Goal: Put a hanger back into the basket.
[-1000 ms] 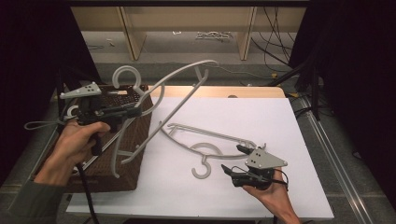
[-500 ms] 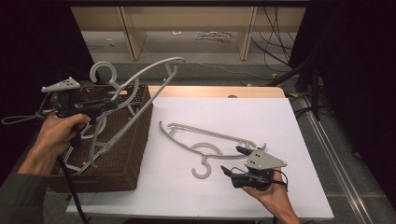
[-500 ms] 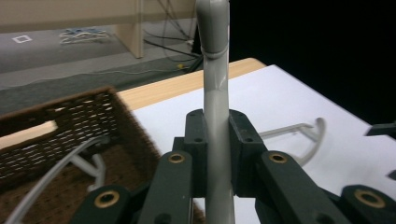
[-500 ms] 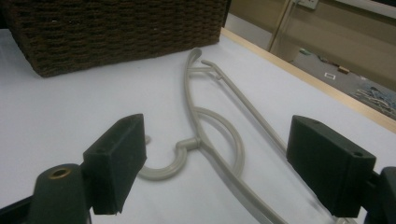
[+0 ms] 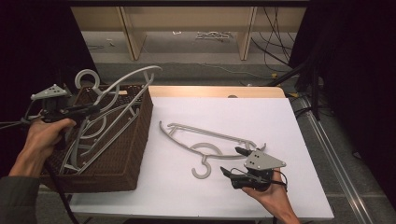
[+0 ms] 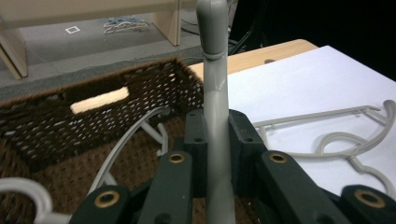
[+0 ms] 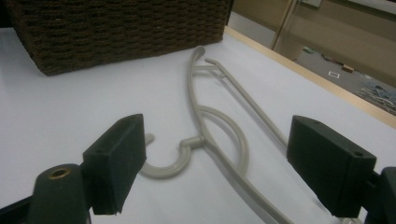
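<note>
High view: two grippers, one wicker basket (image 5: 116, 163), several grey hangers. One hanger (image 5: 212, 140) flat on the white table (image 5: 289, 121), between basket and right gripper (image 5: 236, 163), hook toward the near edge. Held hanger (image 5: 119, 84) pinched in the left gripper (image 5: 91, 110) above the basket, tilted, far end jutting past the basket's back rim. At least two more hangers lying inside. Left gripper view: jaws pressed on the grey bar (image 6: 215, 116). Right gripper view: jaws spread wide, nothing between, low over the table by the hook (image 7: 163, 165). Open white surface right of and behind the flat hanger.
</note>
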The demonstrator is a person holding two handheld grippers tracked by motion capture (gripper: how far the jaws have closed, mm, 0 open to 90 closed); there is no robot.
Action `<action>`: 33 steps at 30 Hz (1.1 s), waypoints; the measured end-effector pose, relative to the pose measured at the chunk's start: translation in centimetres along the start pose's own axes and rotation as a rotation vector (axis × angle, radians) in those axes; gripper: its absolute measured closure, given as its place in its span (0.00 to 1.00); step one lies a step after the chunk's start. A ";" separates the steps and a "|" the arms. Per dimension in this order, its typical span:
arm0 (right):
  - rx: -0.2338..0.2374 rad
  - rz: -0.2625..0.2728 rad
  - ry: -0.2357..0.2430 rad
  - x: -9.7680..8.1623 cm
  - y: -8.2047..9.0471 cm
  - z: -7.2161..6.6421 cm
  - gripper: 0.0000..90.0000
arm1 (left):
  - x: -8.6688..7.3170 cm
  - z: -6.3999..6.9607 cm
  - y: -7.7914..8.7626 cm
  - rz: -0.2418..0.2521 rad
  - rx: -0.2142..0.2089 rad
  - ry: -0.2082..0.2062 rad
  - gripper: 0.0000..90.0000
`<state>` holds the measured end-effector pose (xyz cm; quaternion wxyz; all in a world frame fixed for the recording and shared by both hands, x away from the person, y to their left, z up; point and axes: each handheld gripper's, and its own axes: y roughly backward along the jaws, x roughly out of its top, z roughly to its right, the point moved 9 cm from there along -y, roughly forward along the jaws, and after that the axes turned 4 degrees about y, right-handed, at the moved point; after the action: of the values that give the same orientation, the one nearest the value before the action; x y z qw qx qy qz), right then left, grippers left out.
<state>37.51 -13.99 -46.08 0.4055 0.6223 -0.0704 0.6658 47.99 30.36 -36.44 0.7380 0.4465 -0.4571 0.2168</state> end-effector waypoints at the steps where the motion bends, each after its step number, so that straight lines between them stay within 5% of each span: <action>1: -0.005 0.007 0.001 0.0 -0.1 0.0 0.23 | -0.1 -0.3 0.1 0.002 0.004 0.001 0.88; 18: 0.003 -0.006 -0.003 -0.2 -0.2 0.1 0.23 | -3.4 -3.6 1.6 -0.024 0.040 -0.019 0.88; 33: 0.000 -0.004 -0.010 -0.4 -0.3 0.0 0.23 | -5.5 -5.4 1.6 -0.058 0.070 0.031 0.88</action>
<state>37.71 -13.95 -46.53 0.4063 0.6257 -0.0711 0.6621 46.78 36.28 -41.46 0.7351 0.4816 -0.4245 0.2180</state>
